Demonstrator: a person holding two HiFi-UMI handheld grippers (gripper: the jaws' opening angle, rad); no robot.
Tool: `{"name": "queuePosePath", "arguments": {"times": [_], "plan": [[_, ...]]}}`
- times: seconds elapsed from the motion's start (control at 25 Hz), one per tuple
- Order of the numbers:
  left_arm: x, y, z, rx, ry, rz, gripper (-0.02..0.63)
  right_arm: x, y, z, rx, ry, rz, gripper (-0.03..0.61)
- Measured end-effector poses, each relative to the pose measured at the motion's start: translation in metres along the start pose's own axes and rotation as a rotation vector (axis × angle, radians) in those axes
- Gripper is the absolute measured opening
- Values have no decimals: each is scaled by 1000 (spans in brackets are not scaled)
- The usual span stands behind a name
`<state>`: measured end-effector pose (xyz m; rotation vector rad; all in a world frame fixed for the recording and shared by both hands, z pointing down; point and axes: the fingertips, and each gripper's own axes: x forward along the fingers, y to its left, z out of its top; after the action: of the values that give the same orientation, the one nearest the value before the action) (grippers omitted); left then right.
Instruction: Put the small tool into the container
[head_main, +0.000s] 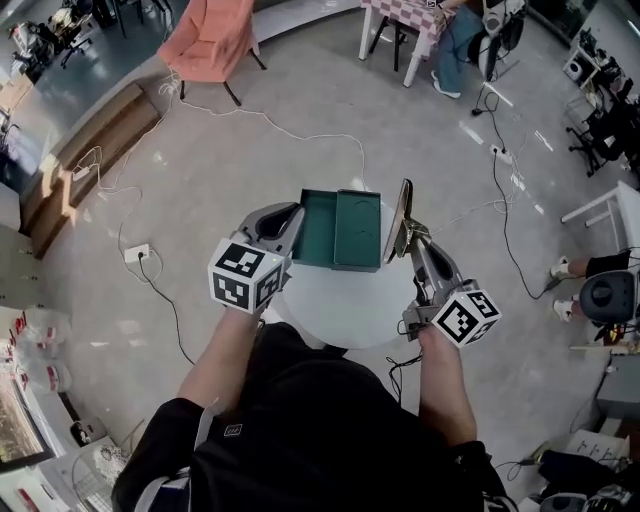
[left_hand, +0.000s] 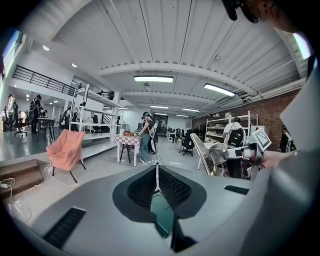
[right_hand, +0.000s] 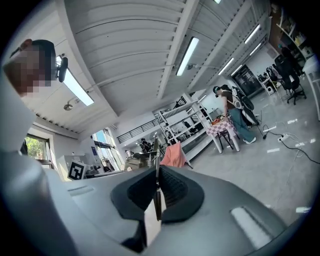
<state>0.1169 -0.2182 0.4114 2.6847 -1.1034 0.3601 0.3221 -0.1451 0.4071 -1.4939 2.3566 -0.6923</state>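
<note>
A green container lies open on a small round white table. My left gripper is at its left wall, jaws shut on that thin edge; green shows under the closed jaws in the left gripper view. My right gripper is just right of the container, shut on a flat metal tool that stands upright with its blade above the container's right rim. In the right gripper view the tool shows edge-on between the jaws. From the left gripper view, the blade sticks up out of the right gripper.
Cables trail over the grey floor round a power strip. A pink chair stands far left and a checkered table with a person beside it at the back. Desks and office chairs line the right side.
</note>
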Motion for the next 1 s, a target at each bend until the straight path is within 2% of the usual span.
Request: {"name": "queuePosePath", "arguments": {"times": [0.2,0.64,0.8,1.0], "plan": [[11,32,-18,-40,49,13,20,39,-7,-27,36,77,2,12],[46,67,-40,-54,123,-44,18,102,-28,-93,111,242,-43,12],[45,86,-57,-87,147,-44,18,118,-33,-125,129,313,-63,12],[45,101,-82,-120,184,-50,18,139,-48,-165,207,381,-91,12]]}}
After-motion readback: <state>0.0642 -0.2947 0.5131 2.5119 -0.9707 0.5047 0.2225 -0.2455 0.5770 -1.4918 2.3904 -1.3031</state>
